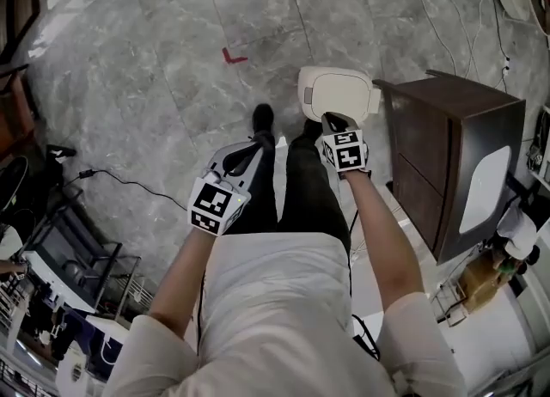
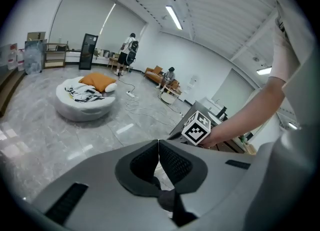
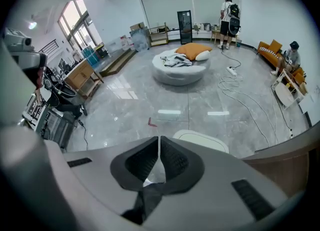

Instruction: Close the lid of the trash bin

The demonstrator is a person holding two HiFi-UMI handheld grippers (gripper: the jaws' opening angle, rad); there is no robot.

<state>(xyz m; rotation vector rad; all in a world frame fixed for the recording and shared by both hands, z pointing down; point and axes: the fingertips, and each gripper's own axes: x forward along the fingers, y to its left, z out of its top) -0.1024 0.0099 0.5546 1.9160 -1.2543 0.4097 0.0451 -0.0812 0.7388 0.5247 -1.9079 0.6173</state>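
Cream-white plastic trash bin sits upper centre beside the dark brown wooden cabinet, lid already flat. My left gripper and right gripper are both pinched together on nothing (held clear, job looks done).

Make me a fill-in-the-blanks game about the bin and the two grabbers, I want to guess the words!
The trash bin lid is ___. The cabinet next to it is ___ in colour. The left gripper and the right gripper both have their jaws ___, with nothing between them.
Missing words: closed, brown, shut.
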